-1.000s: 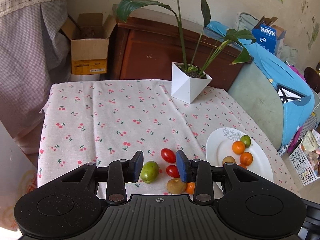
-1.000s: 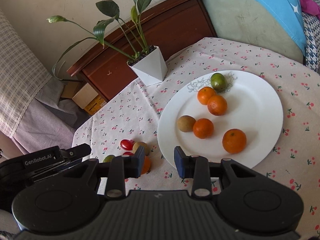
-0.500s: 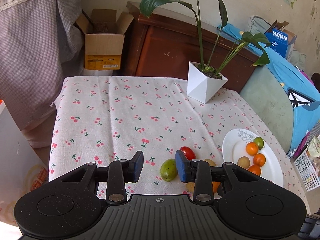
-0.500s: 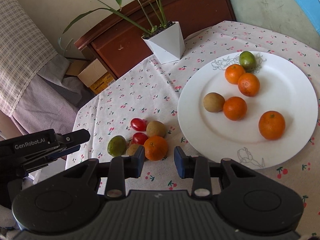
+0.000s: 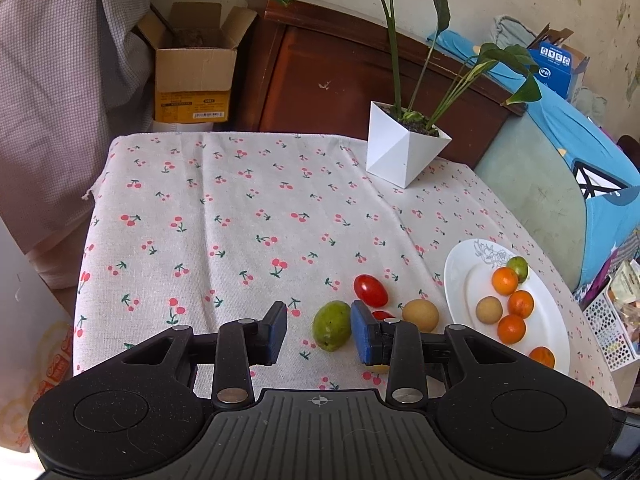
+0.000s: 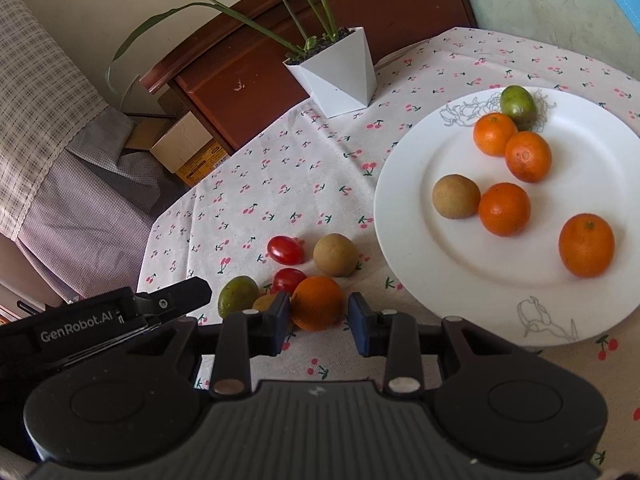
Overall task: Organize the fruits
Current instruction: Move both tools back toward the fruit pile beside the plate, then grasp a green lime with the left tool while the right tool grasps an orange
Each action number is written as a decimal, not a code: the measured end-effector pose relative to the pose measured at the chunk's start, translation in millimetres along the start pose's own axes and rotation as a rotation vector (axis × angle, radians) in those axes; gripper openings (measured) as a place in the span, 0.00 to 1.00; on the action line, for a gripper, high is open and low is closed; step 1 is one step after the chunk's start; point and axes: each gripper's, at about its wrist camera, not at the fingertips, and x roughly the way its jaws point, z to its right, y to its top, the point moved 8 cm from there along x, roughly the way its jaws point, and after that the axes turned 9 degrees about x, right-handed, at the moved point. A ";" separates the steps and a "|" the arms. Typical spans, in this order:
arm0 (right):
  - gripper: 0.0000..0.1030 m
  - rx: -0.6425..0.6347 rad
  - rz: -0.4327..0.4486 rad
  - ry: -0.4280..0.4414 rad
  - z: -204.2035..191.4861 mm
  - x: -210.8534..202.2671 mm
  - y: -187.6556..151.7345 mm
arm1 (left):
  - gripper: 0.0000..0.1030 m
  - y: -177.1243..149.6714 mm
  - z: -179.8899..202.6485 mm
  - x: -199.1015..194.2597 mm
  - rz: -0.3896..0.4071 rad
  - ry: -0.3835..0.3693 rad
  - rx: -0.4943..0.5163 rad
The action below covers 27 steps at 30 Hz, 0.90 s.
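A cherry-printed cloth covers the surface (image 5: 224,216), slightly creased. My left claw (image 5: 319,332) stands narrowly parted and holds nothing; a smooth oval green fruit (image 5: 331,325) lies between its blue pads, close against the right one, though I cannot tell if they touch. My right claw (image 6: 318,322) is likewise narrowly parted and empty, with a dimpled round orange (image 6: 316,302) just ahead, beside its left pad. Beyond it sit two glossy red tomatoes (image 6: 285,250) and a matte brown fruit (image 6: 335,255). Ahead to the right, a glazed white plate (image 6: 408,240) carries more fruit.
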 end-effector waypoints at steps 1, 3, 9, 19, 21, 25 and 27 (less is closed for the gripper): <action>0.32 -0.004 -0.001 0.001 -0.5 0.5 -0.7 | 0.32 -0.6 0.7 1.0 -0.003 -0.003 0.002; 0.27 -0.005 -0.002 0.004 -1.2 0.9 -1.5 | 0.32 -1.4 1.7 2.6 -0.007 -0.006 0.006; 0.27 0.012 0.008 -0.010 3.6 -4.1 0.1 | 0.32 -5.0 5.2 8.4 -0.018 -0.007 0.026; 0.27 0.032 0.018 -0.056 17.7 -15.6 2.8 | 0.31 -15.2 13.4 25.3 -0.029 0.010 0.061; 0.27 0.032 0.017 -0.056 17.5 -15.4 3.0 | 0.31 -14.3 13.2 26.2 -0.021 0.017 0.069; 0.27 0.029 0.017 -0.053 17.6 -15.1 2.8 | 0.31 -12.8 12.9 27.7 -0.010 0.021 0.077; 0.28 0.032 0.014 -0.050 17.7 -14.6 2.9 | 0.31 -12.2 12.7 28.8 -0.002 0.026 0.081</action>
